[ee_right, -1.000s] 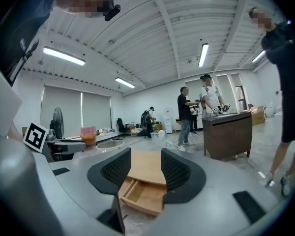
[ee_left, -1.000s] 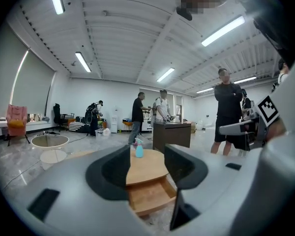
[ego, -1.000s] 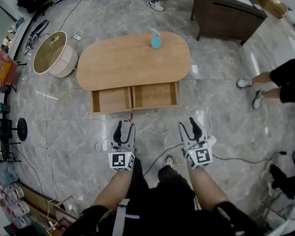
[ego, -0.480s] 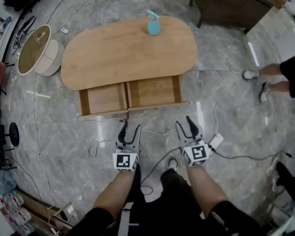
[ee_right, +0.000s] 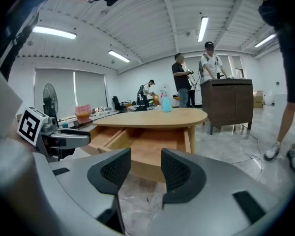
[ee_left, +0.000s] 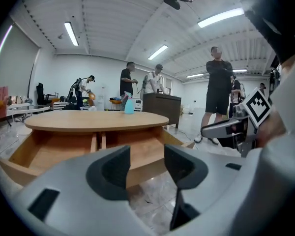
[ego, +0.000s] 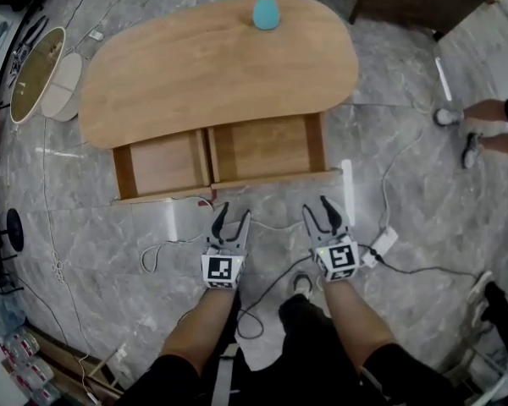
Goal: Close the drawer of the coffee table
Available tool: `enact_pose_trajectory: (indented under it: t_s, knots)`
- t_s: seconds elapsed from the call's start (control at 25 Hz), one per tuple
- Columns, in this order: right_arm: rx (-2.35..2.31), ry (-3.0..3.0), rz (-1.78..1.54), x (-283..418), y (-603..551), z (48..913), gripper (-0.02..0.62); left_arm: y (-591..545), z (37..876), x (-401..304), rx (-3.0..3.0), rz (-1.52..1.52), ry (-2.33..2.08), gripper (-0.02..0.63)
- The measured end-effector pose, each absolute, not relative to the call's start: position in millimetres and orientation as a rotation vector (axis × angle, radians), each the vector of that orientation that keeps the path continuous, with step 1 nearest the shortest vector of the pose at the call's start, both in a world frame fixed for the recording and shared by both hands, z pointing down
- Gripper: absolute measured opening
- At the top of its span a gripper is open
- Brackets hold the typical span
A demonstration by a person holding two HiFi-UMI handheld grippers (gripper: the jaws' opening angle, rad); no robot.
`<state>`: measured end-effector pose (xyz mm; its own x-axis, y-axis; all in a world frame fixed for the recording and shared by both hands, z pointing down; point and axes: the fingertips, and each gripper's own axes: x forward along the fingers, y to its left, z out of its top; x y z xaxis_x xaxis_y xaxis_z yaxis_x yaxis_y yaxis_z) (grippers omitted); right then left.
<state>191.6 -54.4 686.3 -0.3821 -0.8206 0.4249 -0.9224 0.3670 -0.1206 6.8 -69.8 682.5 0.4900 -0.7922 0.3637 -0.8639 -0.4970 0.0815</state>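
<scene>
A low oval wooden counter [ego: 212, 66] stands on the grey marble floor [ego: 423, 193], with a blue spray bottle [ego: 265, 7] upright near its far edge. The drawer [ego: 267, 146] is pulled well out from under the near edge, towards the person. It is one wide wooden tray split by a divider into a left and a right compartment, and both look bare inside. The left gripper [ego: 234, 212] hangs just short of the drawer's front board, about level with the divider, and is not touching it. Its jaws are spread and released with nothing between them, and its own view shows the drawer [ee_left: 137, 151] through the gap between the dark pads. The right gripper [ego: 315, 207] hangs beside it, in front of the right compartment and also clear of the front board. Its jaws are apart and empty too, and its own view frames the open drawer [ee_right: 152, 146] beyond them. The two grippers are near each other at about the same height, and both point at the drawer. Cables [ego: 271, 286] trail over the floor below them and run to a white plug block [ego: 381, 244] at the right. A round white side table [ego: 34, 74] stands left of the counter, and a person's feet [ego: 470, 134] show at the right edge.
</scene>
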Motion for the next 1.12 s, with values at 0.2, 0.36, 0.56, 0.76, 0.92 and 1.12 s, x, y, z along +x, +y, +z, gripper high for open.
enact_pose_trajectory:
  t_s: [0.2, 0.36, 0.56, 0.76, 0.92, 1.12]
  knots:
    - [1.501, -2.325, 0.501, 184.6, -68.7, 733.3, 0.167, -77.8, 729.8, 14.8, 2.485, 0.441, -1.375, 0.199]
    - [1.496, -2.347, 0.472, 178.4, -79.5, 748.3, 0.167, -84.1, 753.4, 16.0, 2.522, 0.487, -1.353, 0.199]
    - [1.45, -2.357, 0.469, 166.0, -81.6, 763.5, 0.167, -88.6, 769.7, 16.2, 2.494, 0.489, -1.346, 0.199]
    - [1.42, -2.342, 0.471, 159.5, -86.1, 778.8, 0.167, -92.6, 786.2, 16.0, 2.508, 0.517, -1.334, 0.199]
    - [1.419, -2.321, 0.48, 159.4, -92.2, 794.5, 0.167, -102.9, 792.9, 16.2, 2.52, 0.517, -1.333, 0.199]
    - [1.417, -2.31, 0.478, 157.4, -104.7, 805.4, 0.167, -111.6, 799.2, 17.1, 2.502, 0.494, -1.343, 0.198]
